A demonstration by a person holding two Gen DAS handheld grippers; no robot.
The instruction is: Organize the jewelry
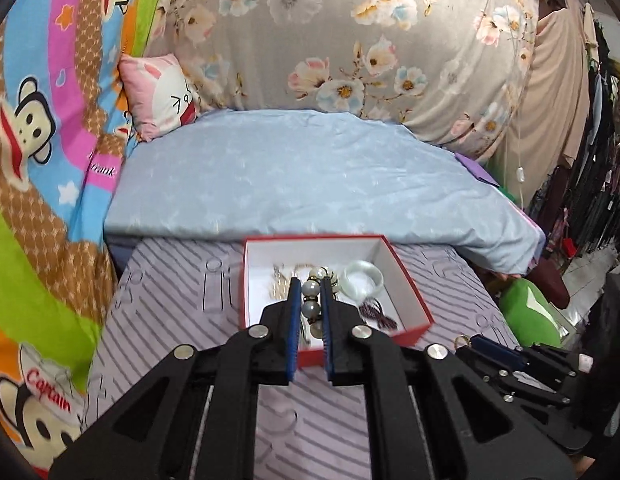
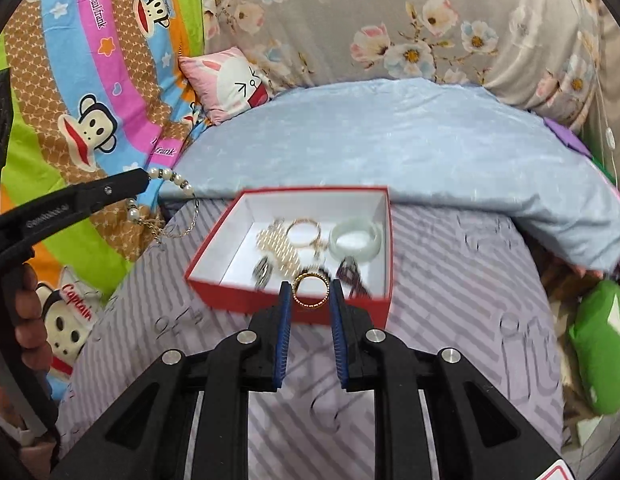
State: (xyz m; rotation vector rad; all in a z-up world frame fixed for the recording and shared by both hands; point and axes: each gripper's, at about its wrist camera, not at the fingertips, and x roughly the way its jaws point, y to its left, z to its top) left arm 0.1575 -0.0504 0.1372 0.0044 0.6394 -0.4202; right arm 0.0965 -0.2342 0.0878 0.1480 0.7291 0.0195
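Over the red box (image 2: 286, 300):
Right gripper (image 2: 310, 292): you are pinching the gold ring (image 2: 310, 292); be lowering before releasing.
Left gripper (image 1: 310, 292): you are clamping the pearl bracelet (image 1: 310, 289); be keeping its chain clear.

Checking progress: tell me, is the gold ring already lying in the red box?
No, the right claw grips the gold ring above the red box.
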